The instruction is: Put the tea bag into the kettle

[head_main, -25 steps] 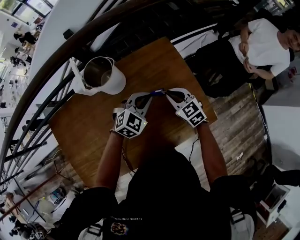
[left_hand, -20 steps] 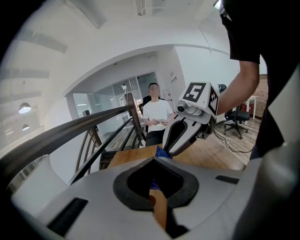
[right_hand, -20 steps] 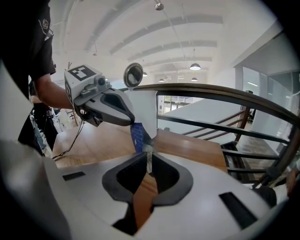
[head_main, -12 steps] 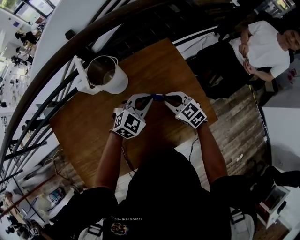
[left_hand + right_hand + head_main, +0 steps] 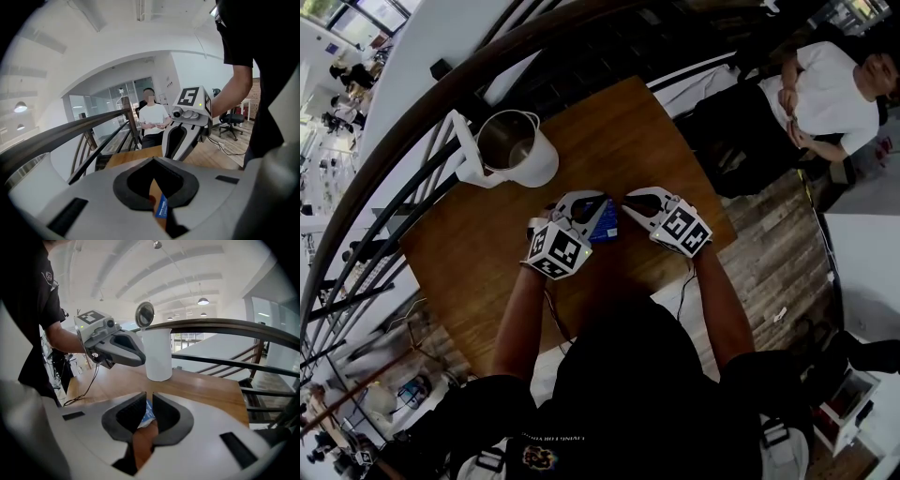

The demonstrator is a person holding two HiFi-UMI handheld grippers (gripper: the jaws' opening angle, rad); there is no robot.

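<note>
Far left on the table stands the white kettle, its lid up. Near the middle, the left gripper is pinched tight on the blue tea bag packet. Just right of it, the right gripper is nearly closed on a blue and white bit. I think it is best to pull gently, then carry the bag over the kettle's open top.

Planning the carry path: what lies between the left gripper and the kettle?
Only bare wooden table between left gripper and kettle, as the head view shows.
</note>
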